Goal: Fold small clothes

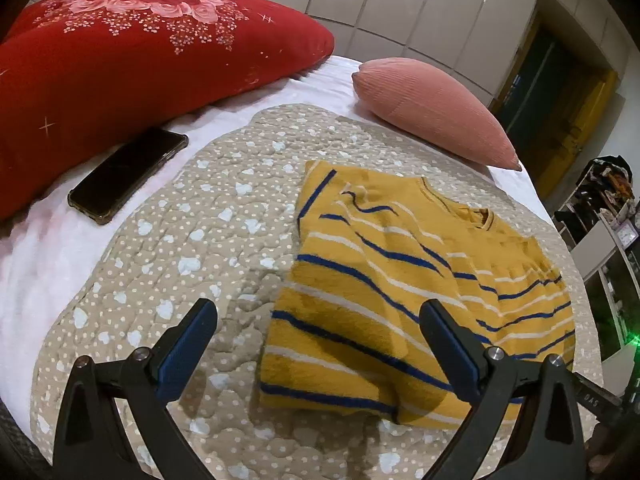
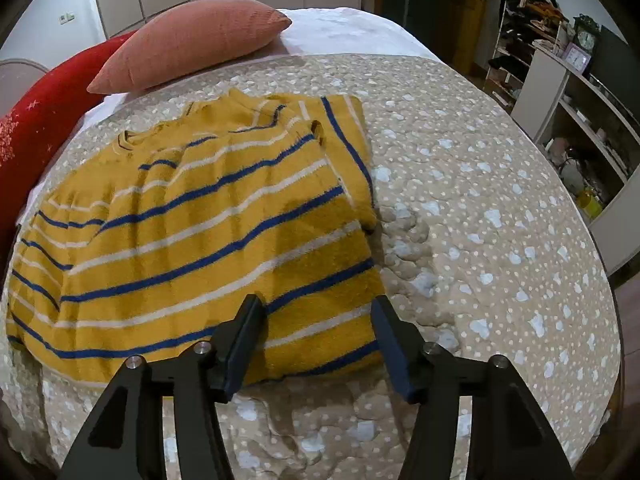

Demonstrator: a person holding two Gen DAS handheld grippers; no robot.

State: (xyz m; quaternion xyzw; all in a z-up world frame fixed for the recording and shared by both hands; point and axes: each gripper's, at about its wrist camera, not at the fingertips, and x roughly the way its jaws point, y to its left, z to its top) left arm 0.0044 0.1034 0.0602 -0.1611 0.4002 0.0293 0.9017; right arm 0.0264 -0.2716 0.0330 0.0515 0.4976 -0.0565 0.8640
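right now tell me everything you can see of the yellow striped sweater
The sweater is mustard yellow with blue and white stripes, fuzzy knit by the look of it. It lies flat on the beige spotted quilt, sleeves folded in over the body, collar toward the pink pillow, hem nearest the cameras. Neither pair of tongs touches it; both are open above it.
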